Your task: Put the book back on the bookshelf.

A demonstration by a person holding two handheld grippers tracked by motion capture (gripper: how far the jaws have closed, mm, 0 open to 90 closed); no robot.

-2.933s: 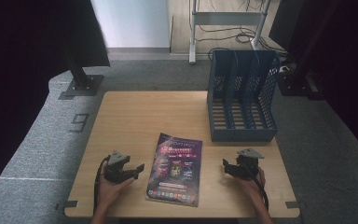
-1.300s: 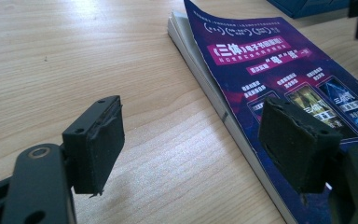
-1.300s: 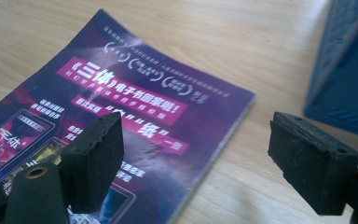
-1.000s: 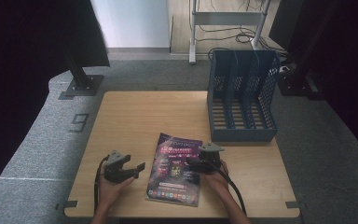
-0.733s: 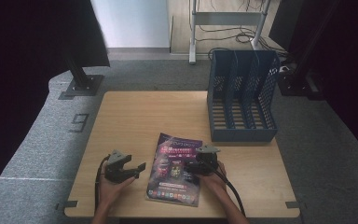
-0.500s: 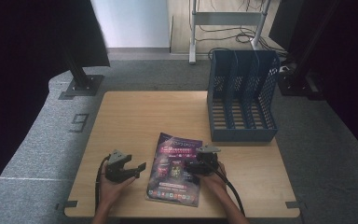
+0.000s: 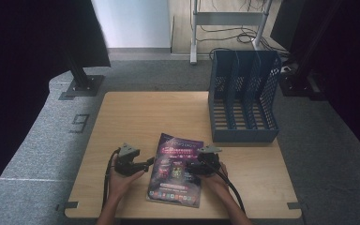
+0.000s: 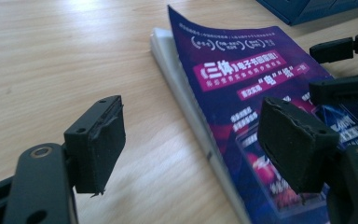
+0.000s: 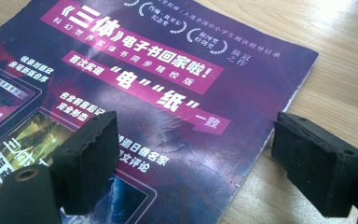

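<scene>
We read this as an early stage: the purple magazine [image 7: 177, 169] lies flat on the wooden table [image 7: 140, 117], near its front edge, and nothing has been lifted. Our left gripper [image 7: 143, 165] waits just beside the magazine's left edge with its jaws apart and holding nothing. Our right gripper [image 7: 194, 167] hangs over the magazine's right edge, jaws wide apart, one over the cover and one over bare wood. The blue file rack [image 7: 243, 96] behind stands empty, so gripping, lifting and probably filing the magazine all remain
</scene>
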